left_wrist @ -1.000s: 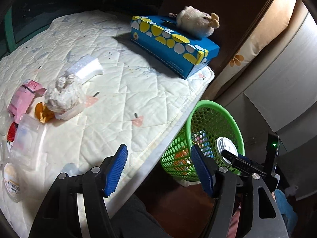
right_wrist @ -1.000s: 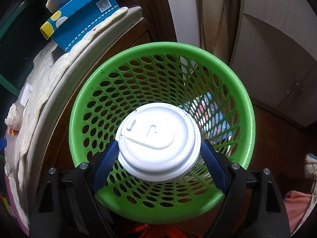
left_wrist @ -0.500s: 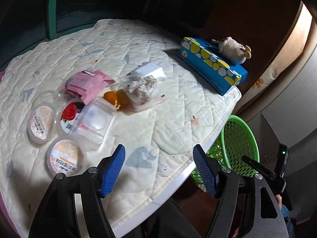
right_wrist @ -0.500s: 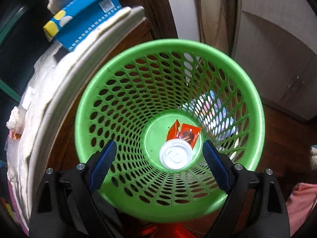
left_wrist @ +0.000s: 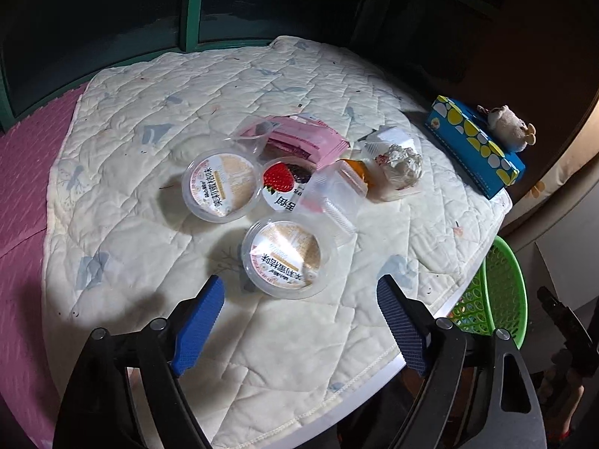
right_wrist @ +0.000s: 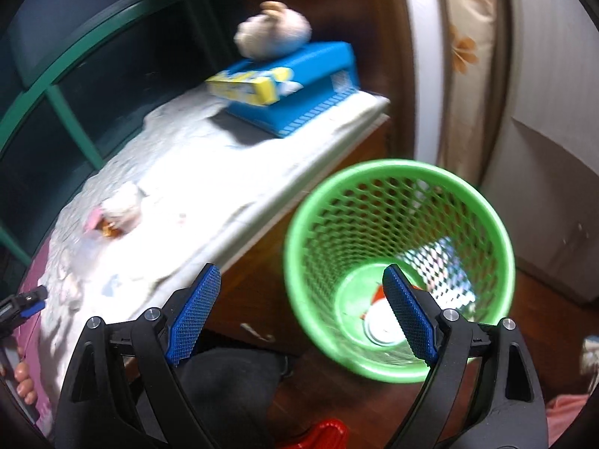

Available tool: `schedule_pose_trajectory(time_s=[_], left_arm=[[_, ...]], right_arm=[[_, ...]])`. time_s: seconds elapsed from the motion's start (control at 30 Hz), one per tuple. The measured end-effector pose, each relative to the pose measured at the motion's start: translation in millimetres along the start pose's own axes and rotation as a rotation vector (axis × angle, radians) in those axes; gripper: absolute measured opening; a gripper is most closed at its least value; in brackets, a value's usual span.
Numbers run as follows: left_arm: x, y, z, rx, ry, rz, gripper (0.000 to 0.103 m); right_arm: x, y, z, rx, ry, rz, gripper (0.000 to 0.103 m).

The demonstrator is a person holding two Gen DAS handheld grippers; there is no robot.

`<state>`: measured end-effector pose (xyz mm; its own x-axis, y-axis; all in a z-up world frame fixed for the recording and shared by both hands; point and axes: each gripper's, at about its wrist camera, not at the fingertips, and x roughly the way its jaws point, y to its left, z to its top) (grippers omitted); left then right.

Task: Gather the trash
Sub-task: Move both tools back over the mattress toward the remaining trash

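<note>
Trash lies on the quilted table [left_wrist: 157,247]: two round sealed cups [left_wrist: 286,258] [left_wrist: 221,181], a strawberry-label lid [left_wrist: 280,183], a clear plastic box [left_wrist: 333,202], a pink wrapper [left_wrist: 299,138], an orange scrap [left_wrist: 357,168] and a crumpled tissue [left_wrist: 402,166]. My left gripper [left_wrist: 299,321] hovers just short of the nearest cup, its jaws opening with nothing between them. My right gripper [right_wrist: 303,318] is open and empty, above and left of the green mesh basket [right_wrist: 400,187]. A white lid [right_wrist: 382,327] and a red wrapper [right_wrist: 376,297] lie on the basket's bottom.
A blue tissue box [left_wrist: 471,146] with a plush toy [left_wrist: 509,123] on it stands at the table's far right corner. The basket [left_wrist: 501,292] stands on the floor off the table's right edge. A dark window with green frames [left_wrist: 192,3] lies behind. Pink mat [left_wrist: 22,187] at left.
The white lid left my right gripper and fell into the basket; that gripper then rose and swung left. My left gripper swept left across the table to the cups and widened.
</note>
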<state>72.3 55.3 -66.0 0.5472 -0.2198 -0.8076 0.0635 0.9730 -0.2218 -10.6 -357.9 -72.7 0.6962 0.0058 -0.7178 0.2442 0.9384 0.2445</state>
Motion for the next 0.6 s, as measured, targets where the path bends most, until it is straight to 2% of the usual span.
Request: schedule_pose_trajectory(time_s=[0.3, 0.6], left_arm=[[16, 2, -8, 0.077, 0.021, -0.001, 0.081], [44, -5, 0, 0.105, 0.045, 0.012, 0.08]], right_arm=[[5, 57, -1, -0.113, 0.003, 0.074, 0.088], [10, 78, -4, -0.145, 0.02, 0.11, 0.088]])
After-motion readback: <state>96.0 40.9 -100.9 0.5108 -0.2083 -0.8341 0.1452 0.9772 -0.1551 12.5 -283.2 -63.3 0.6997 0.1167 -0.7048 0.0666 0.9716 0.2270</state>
